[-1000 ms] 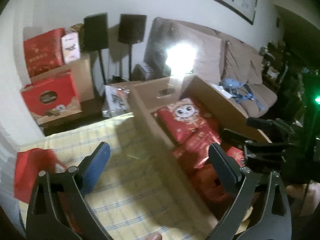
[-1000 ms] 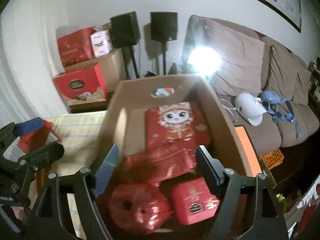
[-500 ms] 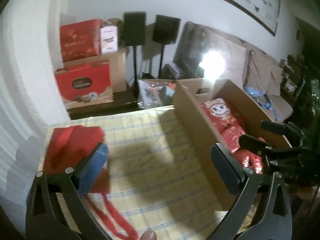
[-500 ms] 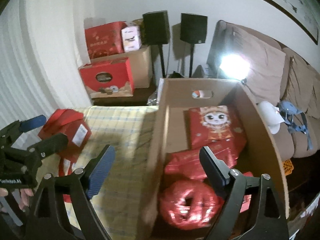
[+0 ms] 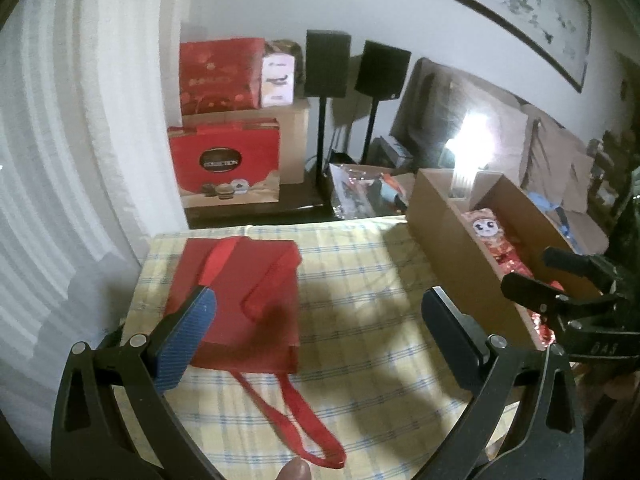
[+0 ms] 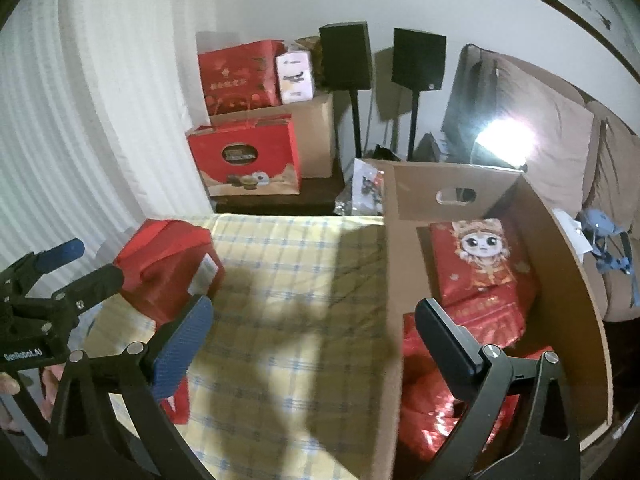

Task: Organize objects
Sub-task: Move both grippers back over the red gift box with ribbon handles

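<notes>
A red fabric bag (image 5: 244, 300) lies flat on the yellow checked tablecloth (image 5: 360, 360), its strap trailing toward me. My left gripper (image 5: 316, 336) is open and empty, hovering just above the bag's near edge. The bag also shows in the right wrist view (image 6: 168, 268). A cardboard box (image 6: 452, 196) on the right holds several red packets, one with a cartoon girl (image 6: 480, 256). My right gripper (image 6: 312, 340) is open and empty, straddling the box's left wall. The left gripper (image 6: 60, 268) shows at far left there.
Red gift boxes (image 5: 224, 168) and brown cartons stand on the floor behind the table. Two black speakers (image 5: 328, 64) on stands and a sofa (image 5: 540, 152) sit beyond. A white curtain (image 5: 72, 160) hangs at the left.
Both grippers have swung left, away from the box toward the red bag. The bag has come from the left edge into the centre of the left wrist view. Both stay open.
</notes>
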Demonstrator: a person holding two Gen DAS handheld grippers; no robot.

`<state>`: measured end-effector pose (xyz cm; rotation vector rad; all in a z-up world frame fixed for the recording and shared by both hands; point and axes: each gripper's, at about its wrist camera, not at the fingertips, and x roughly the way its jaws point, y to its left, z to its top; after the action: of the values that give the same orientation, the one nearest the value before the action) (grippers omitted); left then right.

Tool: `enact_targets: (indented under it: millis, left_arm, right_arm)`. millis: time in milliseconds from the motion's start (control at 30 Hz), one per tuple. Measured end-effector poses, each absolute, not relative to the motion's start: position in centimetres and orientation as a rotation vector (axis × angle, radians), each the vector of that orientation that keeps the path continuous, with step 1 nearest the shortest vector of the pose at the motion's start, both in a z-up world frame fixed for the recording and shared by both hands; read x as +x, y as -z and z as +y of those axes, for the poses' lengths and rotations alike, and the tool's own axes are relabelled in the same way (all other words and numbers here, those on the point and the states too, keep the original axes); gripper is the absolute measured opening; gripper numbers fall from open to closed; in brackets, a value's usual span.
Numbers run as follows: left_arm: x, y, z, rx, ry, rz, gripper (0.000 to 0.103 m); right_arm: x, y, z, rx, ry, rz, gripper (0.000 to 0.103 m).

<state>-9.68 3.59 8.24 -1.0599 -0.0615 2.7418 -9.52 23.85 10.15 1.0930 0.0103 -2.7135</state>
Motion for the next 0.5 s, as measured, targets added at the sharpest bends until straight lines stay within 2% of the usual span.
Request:
enact_targets:
  millis: [500]
  left_arm:
    - [-11.4, -6.2, -3.6, -1.125, -2.791, -0.173, 0.103]
  right_arm:
    - [-11.7, -8.3, 18.0, 1.113, 2.601, 0.010, 0.102]
